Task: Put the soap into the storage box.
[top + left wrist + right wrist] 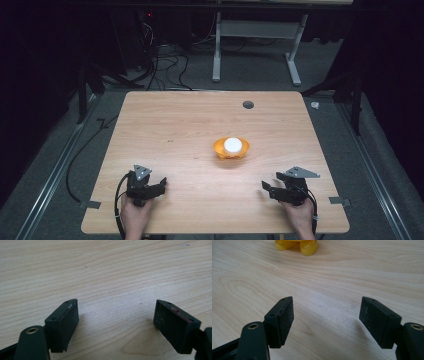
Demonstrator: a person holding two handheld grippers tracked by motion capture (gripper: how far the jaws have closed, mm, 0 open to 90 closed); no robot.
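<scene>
In the right gripper view, the yellow object [298, 246] is cut off by the top edge, leaving just its lower lobes visible. In the high view, the white piece [232, 145] sitting in it is too small to identify. The person's forearms are cropped by the bottom edge, behind the left hand-held gripper [159, 186] and right hand-held gripper [267, 188].

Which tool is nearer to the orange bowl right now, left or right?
The right tool, slightly. It sits toward the person and to the right of the orange bowl. The left tool sits farther off, to the bowl's left. Both rest open, near the table's front edge.
</scene>
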